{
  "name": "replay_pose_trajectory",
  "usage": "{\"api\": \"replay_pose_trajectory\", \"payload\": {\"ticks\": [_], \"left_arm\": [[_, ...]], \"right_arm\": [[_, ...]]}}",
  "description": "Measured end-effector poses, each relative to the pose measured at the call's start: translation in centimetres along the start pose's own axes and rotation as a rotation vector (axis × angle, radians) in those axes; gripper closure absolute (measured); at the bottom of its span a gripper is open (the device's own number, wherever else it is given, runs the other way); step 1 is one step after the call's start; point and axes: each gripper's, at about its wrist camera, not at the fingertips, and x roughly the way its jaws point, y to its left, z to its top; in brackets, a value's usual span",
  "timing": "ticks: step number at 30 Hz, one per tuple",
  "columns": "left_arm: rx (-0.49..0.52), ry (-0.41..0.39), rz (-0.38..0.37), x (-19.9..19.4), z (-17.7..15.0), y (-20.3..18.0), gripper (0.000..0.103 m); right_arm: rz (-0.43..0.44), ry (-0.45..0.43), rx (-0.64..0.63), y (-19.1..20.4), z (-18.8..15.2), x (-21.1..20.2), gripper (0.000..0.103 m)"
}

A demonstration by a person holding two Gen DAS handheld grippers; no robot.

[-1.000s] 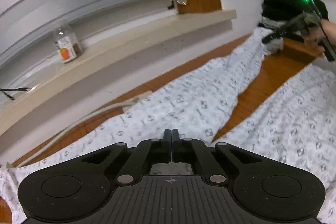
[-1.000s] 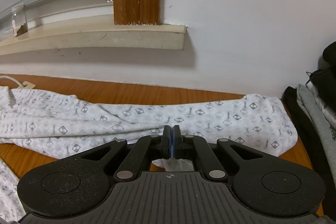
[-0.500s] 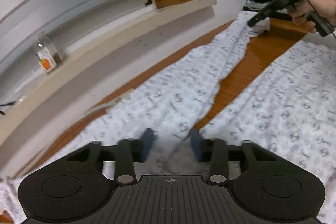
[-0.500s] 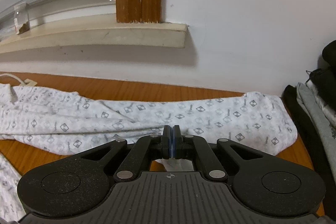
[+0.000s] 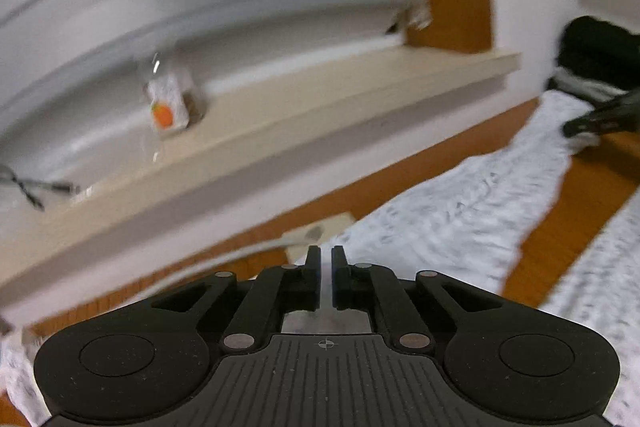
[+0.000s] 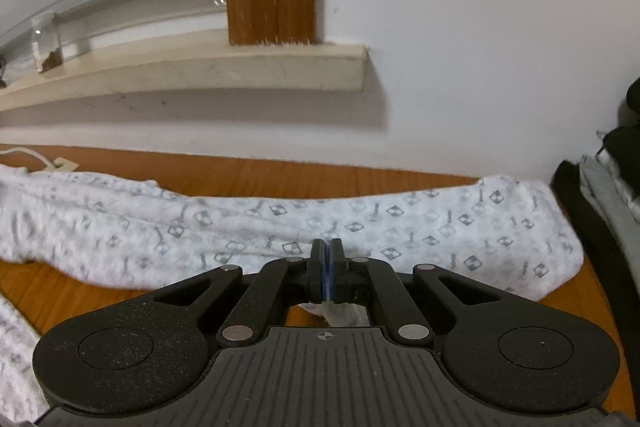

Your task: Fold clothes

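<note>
— Where are the patterned trousers (image 6: 360, 223)?

— Spread across the wooden counter (image 6: 280, 175). One leg runs along the wall below the windowsill (image 6: 200, 67), and its end lies just beside a pile of dark and grey clothes (image 6: 612, 195).

— And the right claw (image 6: 327, 267)?

— Fully closed. Its blue pads pinch a bit of the white fabric at that leg's near edge.

— The left claw (image 5: 326, 275)?

— Closing, down to a narrow slit with pale cloth showing in it. That view is blurred. It sits at the leg's other end, beside a white plug (image 5: 320, 231).
</note>
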Motion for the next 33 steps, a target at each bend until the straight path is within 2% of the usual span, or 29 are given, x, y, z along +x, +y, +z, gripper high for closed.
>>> {"api": "replay_pose_trajectory", "payload": {"ticks": [1,4,8,10,12,18,23,24,25,28,33], "left_arm": [[-0.015,0.002,0.011,0.3,-0.1,0.1,0.098],[-0.058,-0.063,0.007,-1.4,-0.9,-0.4,0.098],[-0.036,-0.092,-0.079,-3.5,-1.3,-2.6,0.098],[0.0,-0.08,-0.108,-3.7,-1.7,-4.2,0.095],[0.041,-0.065,-0.098,-3.1,-1.9,-5.5,0.082],[0.034,0.004,-0.087,-0.4,-2.8,-5.5,0.082],[0.026,0.016,-0.114,-0.1,-3.3,-4.9,0.082],[0.028,0.016,-0.118,-0.1,-3.4,-4.9,0.088],[0.029,0.016,-0.123,-0.2,-3.5,-4.9,0.101],[0.011,-0.029,-0.134,-1.3,-3.3,-4.7,0.102],[-0.053,-0.123,-0.179,-5.9,-2.9,-2.9,0.102]], "right_arm": [[-0.003,0.007,0.004,0.0,0.0,0.3,0.1],[-0.004,0.015,0.004,0.1,-0.1,0.7,0.1],[-0.003,0.02,0.005,-0.1,0.0,0.8,0.1],[-0.004,0.019,0.01,-0.2,0.2,0.7,0.1],[-0.008,0.02,0.005,0.0,0.2,0.6,0.1],[-0.006,0.017,-0.006,0.1,0.3,0.0,0.1],[-0.001,0.017,-0.004,-0.2,0.0,-0.1,0.1],[-0.001,0.017,-0.002,-0.3,-0.1,-0.1,0.1],[0.0,0.016,0.001,-0.3,-0.1,-0.1,0.1],[-0.002,0.01,0.0,-0.2,0.0,-0.2,0.1],[0.011,-0.01,0.012,-0.4,0.7,-1.3,0.1]]}}
